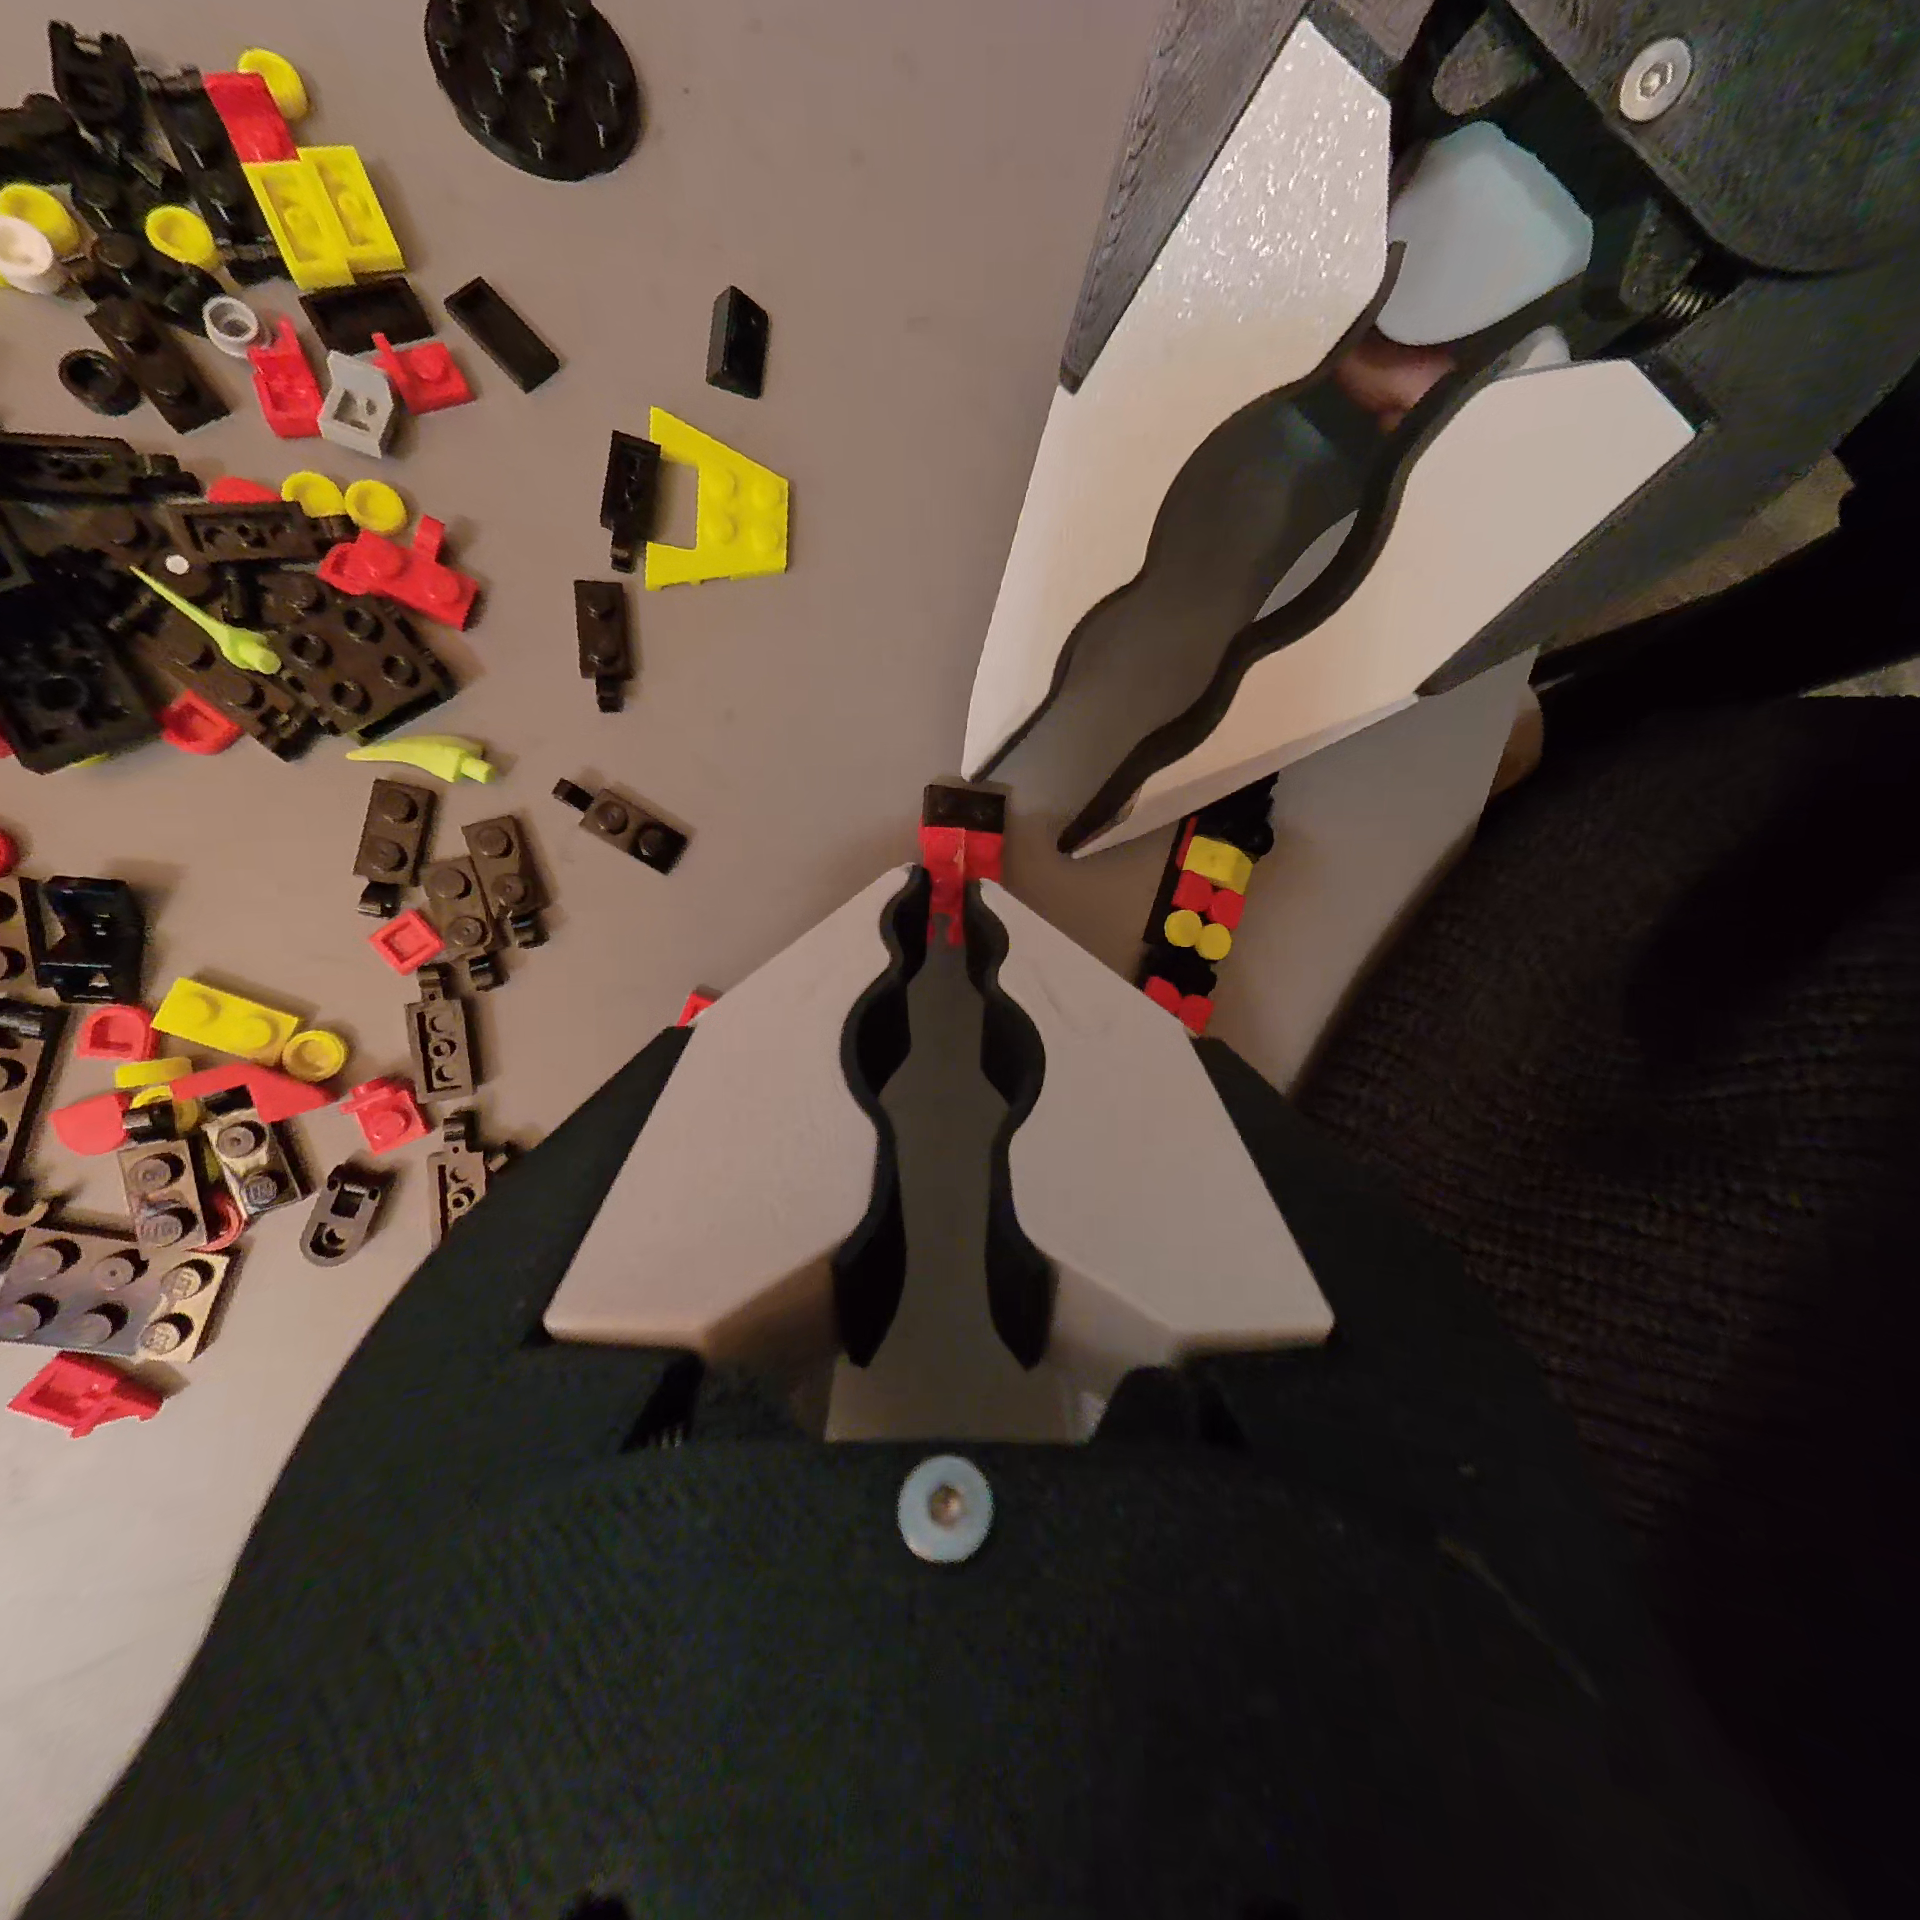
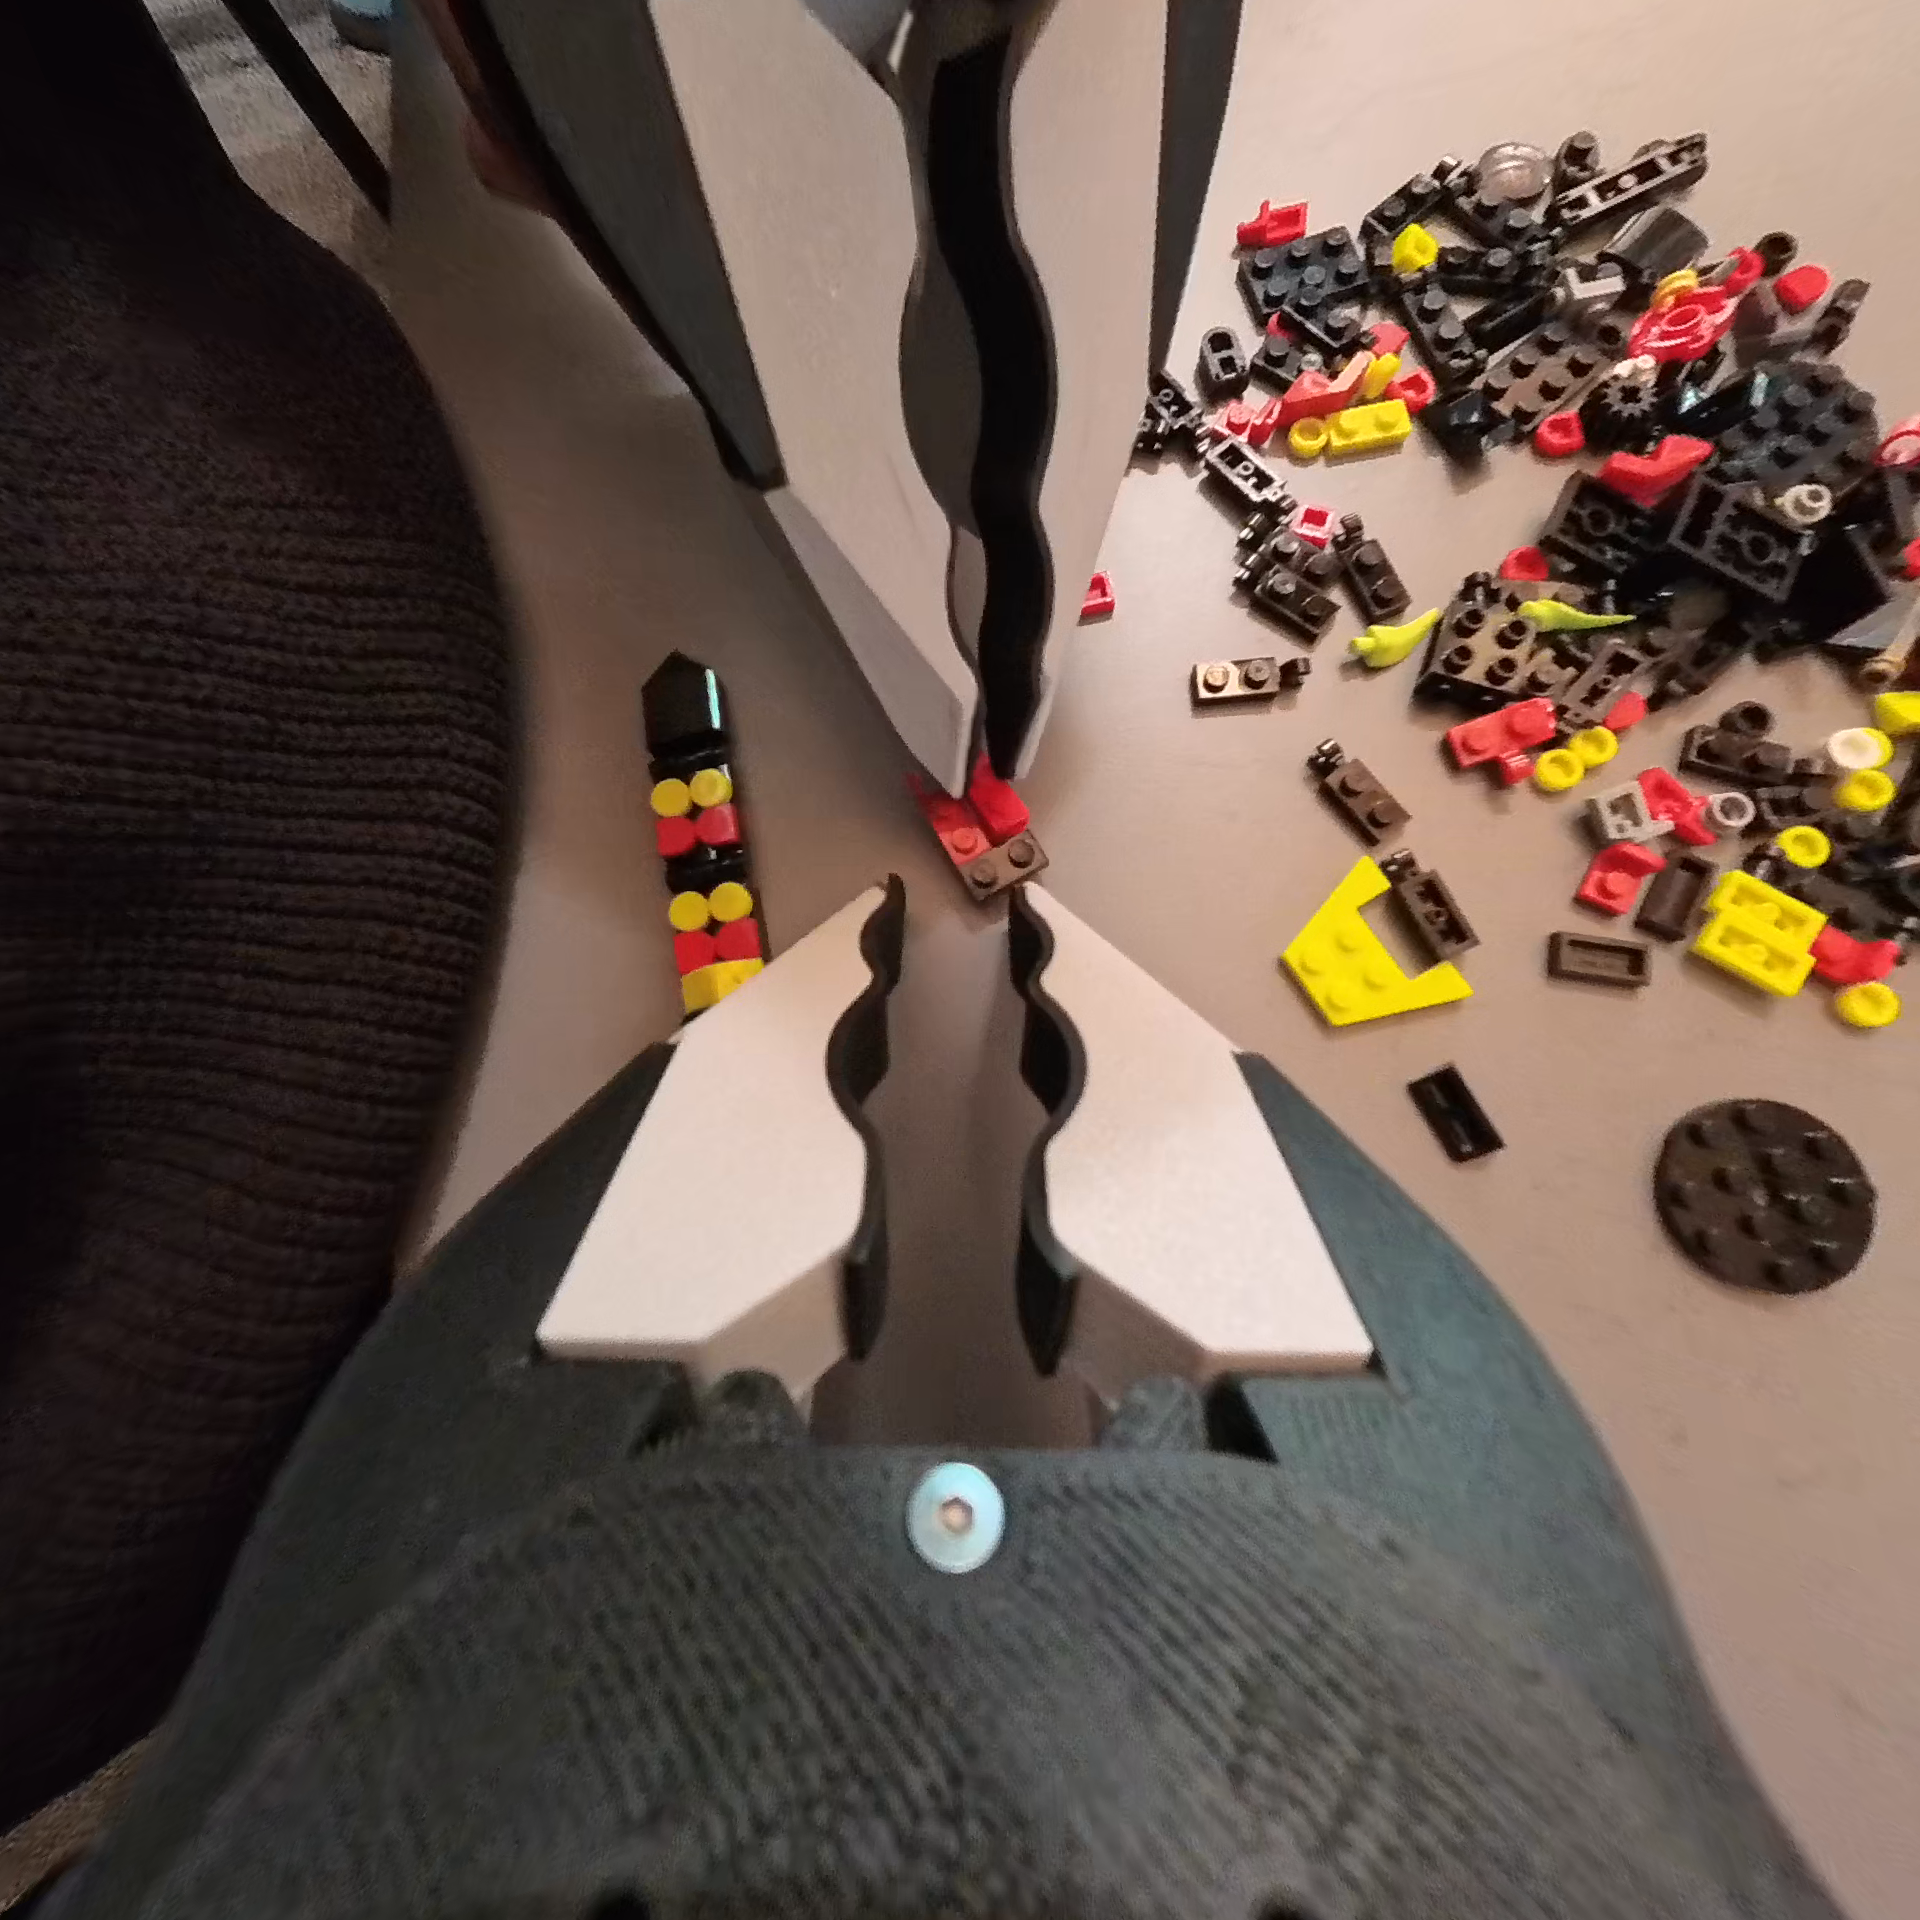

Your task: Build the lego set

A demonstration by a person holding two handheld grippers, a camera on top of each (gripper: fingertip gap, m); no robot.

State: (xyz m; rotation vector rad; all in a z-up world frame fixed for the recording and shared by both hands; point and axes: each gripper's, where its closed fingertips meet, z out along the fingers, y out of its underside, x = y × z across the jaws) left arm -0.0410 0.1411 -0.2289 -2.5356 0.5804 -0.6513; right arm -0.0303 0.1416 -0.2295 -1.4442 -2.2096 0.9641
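My left gripper (image 1: 948, 896) is shut on a small red piece (image 1: 951, 857) that has a black two-stud plate (image 1: 964, 808) at its far end. It holds this just over the grey table. In the right wrist view the left gripper (image 2: 992, 774) comes down from above onto the red piece (image 2: 977, 821) and the black plate (image 2: 1003, 868). My right gripper (image 2: 956, 896) is open and empty, with its tips right at the black plate. It also shows in the left wrist view (image 1: 1023, 810). A built black, red and yellow strip (image 1: 1205, 914) (image 2: 701, 862) lies beside them.
Loose black, red and yellow pieces (image 1: 260, 623) (image 2: 1662, 468) are spread over the table. A yellow wedge plate (image 1: 727, 509) (image 2: 1361, 956) and a black round plate (image 1: 530, 83) (image 2: 1766, 1195) lie apart. A dark knit fabric (image 1: 1610, 1143) (image 2: 208, 727) borders the table. Both grippers' tips are close together, under 4 cm apart. Both grippers' tips are roughly 12 centimetres from the dark knit fabric (image 2: 208, 727).
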